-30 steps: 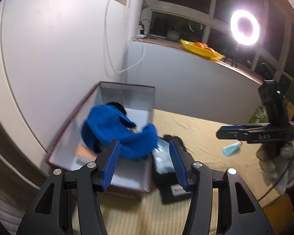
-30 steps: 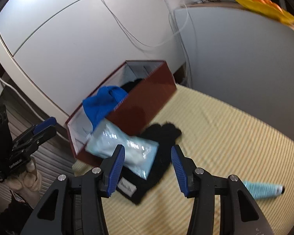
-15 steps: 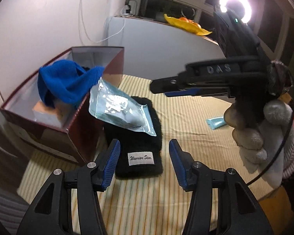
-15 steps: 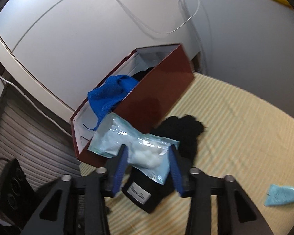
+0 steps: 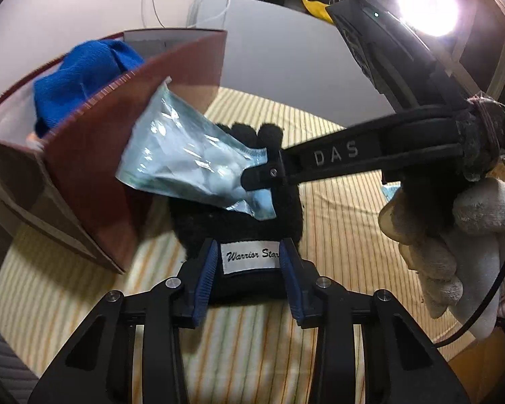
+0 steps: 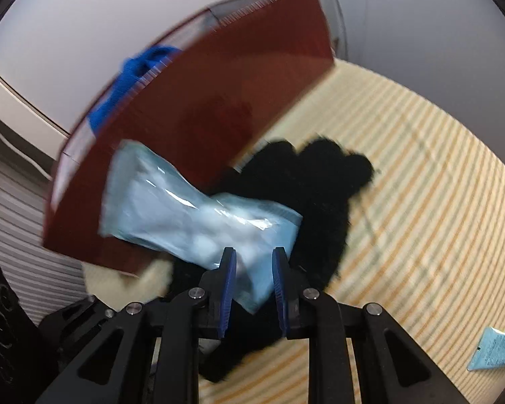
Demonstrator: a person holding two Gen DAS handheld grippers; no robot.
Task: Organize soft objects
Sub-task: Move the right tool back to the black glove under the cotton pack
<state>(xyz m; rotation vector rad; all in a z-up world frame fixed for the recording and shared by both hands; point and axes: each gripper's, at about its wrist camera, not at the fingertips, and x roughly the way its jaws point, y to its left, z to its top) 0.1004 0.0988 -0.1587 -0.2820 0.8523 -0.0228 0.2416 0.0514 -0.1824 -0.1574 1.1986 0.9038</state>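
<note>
The right gripper [image 6: 250,269] is clamped on the near end of the cotton-ball pouch [image 6: 198,222], whose long axis points far-left toward the red box [image 6: 198,107], while the left gripper [image 5: 247,262] straddles the black glove [image 5: 249,208] cuff, fingers apart.

I am seeing a dark red box [image 5: 94,155] holding a bright blue knitted cloth [image 5: 84,74]. Against it is leaning a pale blue, clear-fronted packet [image 5: 188,165] showing white balls inside. Under it is lying a fuzzy black glove [image 6: 320,181] wearing a white label [image 5: 250,256] with black script. The bedspread [image 5: 340,222] is showing cream with thin orange stripes. My gripper pads [image 6: 228,282] are showing blue.
</note>
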